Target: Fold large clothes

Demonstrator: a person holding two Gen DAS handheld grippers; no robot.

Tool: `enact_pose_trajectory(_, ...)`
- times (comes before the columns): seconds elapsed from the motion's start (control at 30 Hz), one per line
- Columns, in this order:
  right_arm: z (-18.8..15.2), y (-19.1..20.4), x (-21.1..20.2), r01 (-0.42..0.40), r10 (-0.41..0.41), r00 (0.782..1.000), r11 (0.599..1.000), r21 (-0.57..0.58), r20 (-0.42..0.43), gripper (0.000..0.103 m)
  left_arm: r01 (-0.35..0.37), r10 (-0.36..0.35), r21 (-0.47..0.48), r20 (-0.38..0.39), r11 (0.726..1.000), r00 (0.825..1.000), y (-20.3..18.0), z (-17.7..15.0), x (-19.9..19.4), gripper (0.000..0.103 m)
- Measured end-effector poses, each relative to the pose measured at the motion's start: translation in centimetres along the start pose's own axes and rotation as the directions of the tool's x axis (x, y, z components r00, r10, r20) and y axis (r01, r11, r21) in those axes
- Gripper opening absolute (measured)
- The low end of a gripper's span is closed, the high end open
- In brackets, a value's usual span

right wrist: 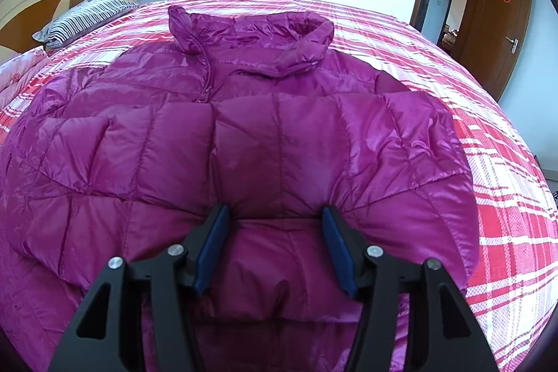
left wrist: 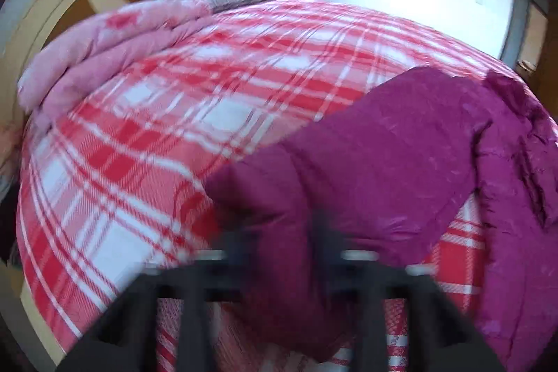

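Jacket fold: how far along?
Early. Done: the purple jacket lies spread front-up on the plaid bed cover, one sleeve crossed over its chest. In hand: the left hand-held gripper has the other sleeve between its fingers; the right hand-held gripper sits open on the sleeve. Left: second sleeve, body folds.

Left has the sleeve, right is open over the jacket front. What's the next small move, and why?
Probably carry the left gripper inward to lay the sleeve across the jacket. The sleeve lies out over the plaid bedspread and sits between the blurred left fingers, so the grip looks closed but isn't certain. The right gripper is open, pressing the puffy front, which should steady the body.
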State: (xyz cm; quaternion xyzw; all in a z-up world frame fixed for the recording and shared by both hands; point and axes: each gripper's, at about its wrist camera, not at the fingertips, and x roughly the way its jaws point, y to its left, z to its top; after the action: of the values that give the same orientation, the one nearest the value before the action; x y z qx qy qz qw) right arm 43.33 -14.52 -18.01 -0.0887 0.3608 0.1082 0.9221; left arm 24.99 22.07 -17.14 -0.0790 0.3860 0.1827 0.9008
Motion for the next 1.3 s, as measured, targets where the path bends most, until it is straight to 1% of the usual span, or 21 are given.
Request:
enact_pose_trajectory(0.07,0.0,0.0,0.0,0.003,-0.003,1.000,1.000,-0.002,0.001,0.060,-0.003,0.003,-0.001,0.042,1.000,0.999,0.6,1.4,-1.1,0.014)
enact_pose_trajectory(0.17,0.0,0.0,0.0,0.006,-0.006,1.000,1.000,-0.004,0.002,0.061,-0.037,0.031,0.042,0.124,0.998,0.992,1.0,4.0,-3.0,0.014)
enact_pose_trajectory(0.23,0.0,0.0,-0.1,0.005,-0.005,1.000,1.000,-0.002,0.004,0.061,-0.038,0.029,0.050,0.161,0.998,0.986,1.2,5.7,-4.2,0.013)
enact_pose_trajectory(0.37,0.0,0.0,-0.1,0.007,-0.007,1.000,1.000,-0.002,0.006,0.061,-0.053,0.023,0.111,0.255,0.992,0.967,-0.6,8.6,-6.9,0.013)
enact_pose_trajectory(0.47,-0.1,0.0,-0.1,0.011,-0.010,1.000,1.000,-0.004,0.007,0.062,-0.015,-0.035,0.151,0.325,0.988,0.945,-3.3,10.3,-9.2,0.013)
enact_pose_trajectory(0.5,-0.1,0.0,-0.1,0.010,-0.010,1.000,1.000,-0.004,0.007,0.062,0.001,-0.063,0.175,0.351,0.985,0.934,-4.9,10.7,-10.2,0.013)
enact_pose_trajectory(0.53,-0.1,0.0,-0.1,0.009,-0.009,1.000,1.000,-0.003,0.007,0.062,0.019,-0.090,0.195,0.362,0.981,0.928,-6.0,11.0,-10.8,0.013)
enact_pose_trajectory(0.6,-0.1,0.1,-0.1,0.011,-0.011,1.000,1.000,-0.004,0.007,0.062,0.072,-0.166,0.249,0.378,0.966,0.911,-8.9,11.2,-12.3,0.013)
enact_pose_trajectory(0.63,-0.1,0.0,-0.1,0.010,-0.010,1.000,1.000,-0.004,0.008,0.062,0.098,-0.207,0.286,0.382,0.953,0.900,-10.7,11.2,-13.0,0.013)
enact_pose_trajectory(0.7,-0.1,0.0,-0.1,0.008,-0.008,1.000,1.000,-0.003,0.007,0.062,0.145,-0.281,0.351,0.375,0.925,0.884,-14.1,11.0,-14.0,0.013)
enact_pose_trajectory(0.73,-0.1,0.0,-0.1,0.007,-0.007,1.000,1.000,-0.002,0.008,0.062,0.175,-0.321,0.384,0.359,0.906,0.876,-15.9,10.6,-14.3,0.013)
enact_pose_trajectory(0.8,-0.1,-0.1,-0.1,0.004,-0.004,1.000,1.000,0.003,0.008,0.062,0.208,-0.372,0.437,0.334,0.875,0.866,-19.2,10.1,-14.5,0.013)
enact_pose_trajectory(0.83,-0.1,-0.1,-0.1,0.003,-0.003,1.000,1.000,0.004,0.009,0.062,0.225,-0.399,0.466,0.316,0.855,0.860,-20.9,9.8,-14.5,0.013)
enact_pose_trajectory(0.93,-0.1,-0.2,-0.1,-0.002,0.001,1.000,1.000,0.010,0.010,0.062,0.261,-0.452,0.531,0.269,0.807,0.851,-25.2,8.6,-13.8,0.013)
enact_pose_trajectory(0.97,-0.1,-0.3,-0.1,-0.004,0.004,1.000,1.000,0.012,0.010,0.062,0.273,-0.464,0.542,0.253,0.795,0.849,-26.1,8.0,-13.6,0.013)
enact_pose_trajectory(1.0,-0.1,-0.3,-0.1,-0.004,0.004,1.000,1.000,0.013,0.010,0.062,0.289,-0.477,0.555,0.229,0.780,0.849,-27.5,7.4,-13.0,0.013)
enact_pose_trajectory(1.13,-0.1,-0.4,-0.2,-0.013,0.013,1.000,1.000,0.021,0.011,0.063,0.331,-0.494,0.573,0.151,0.750,0.856,-31.5,5.0,-10.5,0.013)
enact_pose_trajectory(1.23,-0.1,-0.4,-0.2,-0.017,0.016,1.000,1.000,0.025,0.011,0.063,0.330,-0.481,0.583,0.120,0.742,0.868,-33.6,3.1,-8.4,0.013)
enact_pose_trajectory(1.3,-0.1,-0.4,-0.2,-0.018,0.018,1.000,1.000,0.026,0.012,0.063,0.337,-0.470,0.576,0.094,0.745,0.878,-35.0,1.9,-6.7,0.014)
